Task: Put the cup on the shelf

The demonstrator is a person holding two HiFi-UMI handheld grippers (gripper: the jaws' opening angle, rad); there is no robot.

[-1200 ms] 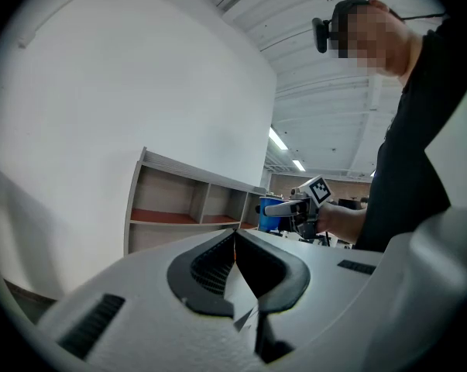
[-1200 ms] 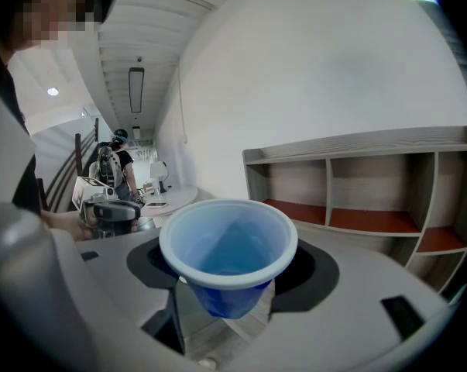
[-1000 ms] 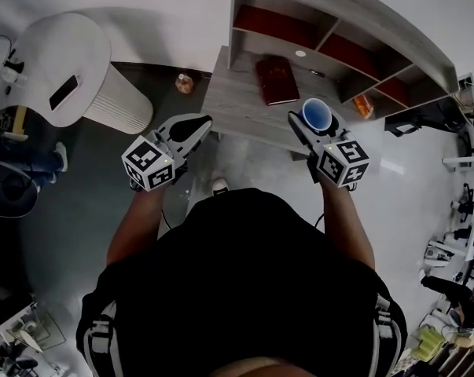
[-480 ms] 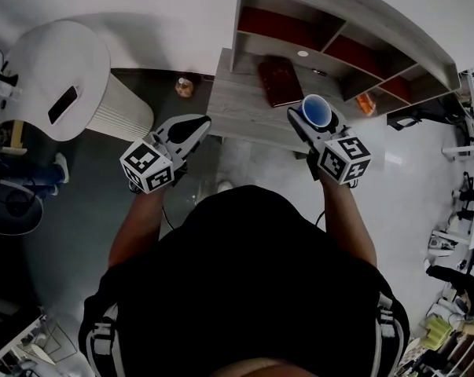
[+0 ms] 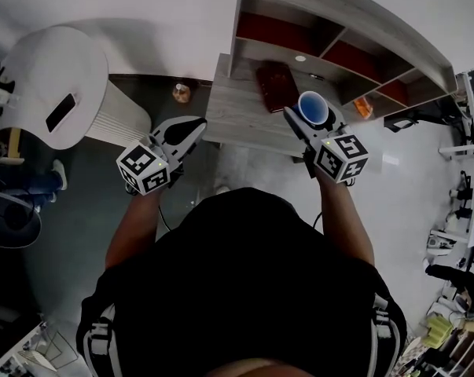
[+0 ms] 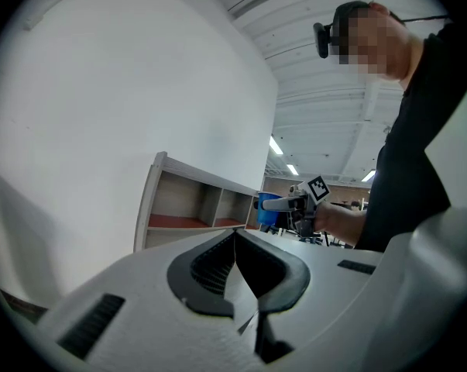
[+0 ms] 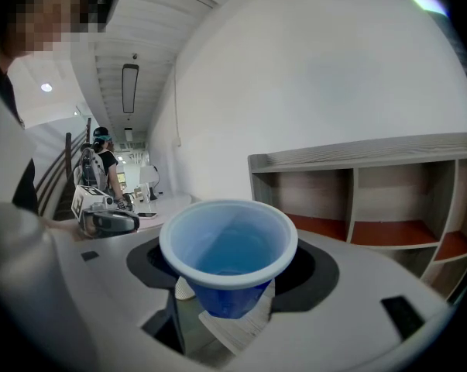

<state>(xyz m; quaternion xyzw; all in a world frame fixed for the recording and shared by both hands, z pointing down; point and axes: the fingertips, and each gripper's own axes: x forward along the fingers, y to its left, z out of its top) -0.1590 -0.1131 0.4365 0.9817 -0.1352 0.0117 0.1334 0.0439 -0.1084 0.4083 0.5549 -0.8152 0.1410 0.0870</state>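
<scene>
Gripping the blue cup by its base, upright: right gripper, over the desk. Shelf is dead ahead, openings probably a bit higher. Left gripper is closed, empty and farther off.

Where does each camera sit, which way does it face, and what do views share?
Head view: on the head, steeply down at desk, shelf, left gripper, right gripper; torso, forearms show.
Left gripper view: on that gripper, along its closed jaws toward the shelf; the right arm shows.
Right gripper view: on that gripper, along jaws gripping the cup, toward the shelf; torso shows.
All share shelf and cup.
</scene>
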